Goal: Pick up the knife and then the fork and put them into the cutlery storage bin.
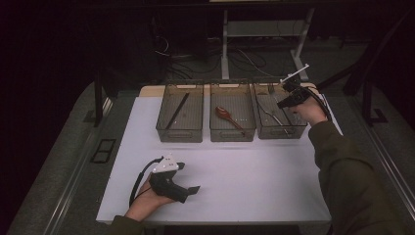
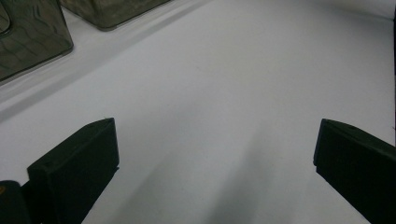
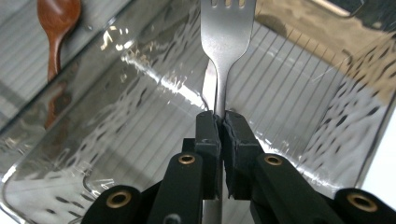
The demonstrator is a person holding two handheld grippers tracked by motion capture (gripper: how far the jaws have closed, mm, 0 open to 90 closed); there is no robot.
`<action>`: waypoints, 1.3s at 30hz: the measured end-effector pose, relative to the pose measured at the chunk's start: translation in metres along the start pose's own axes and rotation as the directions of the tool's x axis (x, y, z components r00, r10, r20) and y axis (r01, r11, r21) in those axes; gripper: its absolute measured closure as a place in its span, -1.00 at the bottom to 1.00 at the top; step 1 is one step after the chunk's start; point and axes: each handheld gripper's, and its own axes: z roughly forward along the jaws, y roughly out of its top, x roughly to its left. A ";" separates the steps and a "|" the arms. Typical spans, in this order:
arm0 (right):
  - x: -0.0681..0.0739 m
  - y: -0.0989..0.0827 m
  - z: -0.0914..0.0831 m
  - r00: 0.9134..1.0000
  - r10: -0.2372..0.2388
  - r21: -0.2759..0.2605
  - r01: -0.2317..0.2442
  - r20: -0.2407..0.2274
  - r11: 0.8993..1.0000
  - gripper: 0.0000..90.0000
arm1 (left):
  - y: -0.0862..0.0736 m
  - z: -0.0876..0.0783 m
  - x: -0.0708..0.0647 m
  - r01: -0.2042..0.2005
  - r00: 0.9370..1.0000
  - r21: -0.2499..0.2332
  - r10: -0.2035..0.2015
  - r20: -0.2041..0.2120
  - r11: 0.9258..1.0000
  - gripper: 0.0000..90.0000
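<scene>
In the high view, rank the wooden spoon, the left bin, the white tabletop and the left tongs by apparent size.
1. White tabletop
2. Left bin
3. Left tongs, though they sit nearer the camera, so this is unsure
4. Wooden spoon

Left gripper (image 1: 193, 189): black body, grey three-cornered plate on top, black cable looping from its rear.
Right gripper (image 3: 219, 122): black jaws on black arms, brass-coloured rivets at the joints.
Right gripper top: white rod-like piece, dark cable trailing.
Sleeves (image 1: 342, 171): dark olive, long, reaching the wrists.
</scene>
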 end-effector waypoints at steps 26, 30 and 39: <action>-0.002 -0.006 0.009 0.999 0.038 -0.016 -0.037 0.023 0.999 0.25 | 0.000 0.000 0.000 0.000 1.000 0.000 0.000 -0.002 1.000 -1.00; -0.005 -0.007 0.005 0.998 0.057 -0.037 -0.056 0.020 0.998 0.15 | 0.000 0.000 0.001 0.002 1.000 -0.001 -0.002 -0.007 1.000 -1.00; -0.008 -0.012 -0.010 0.997 0.070 -0.092 -0.073 -0.035 0.993 0.00 | 0.001 -0.002 0.002 0.000 1.000 0.005 0.000 -0.016 1.000 -1.00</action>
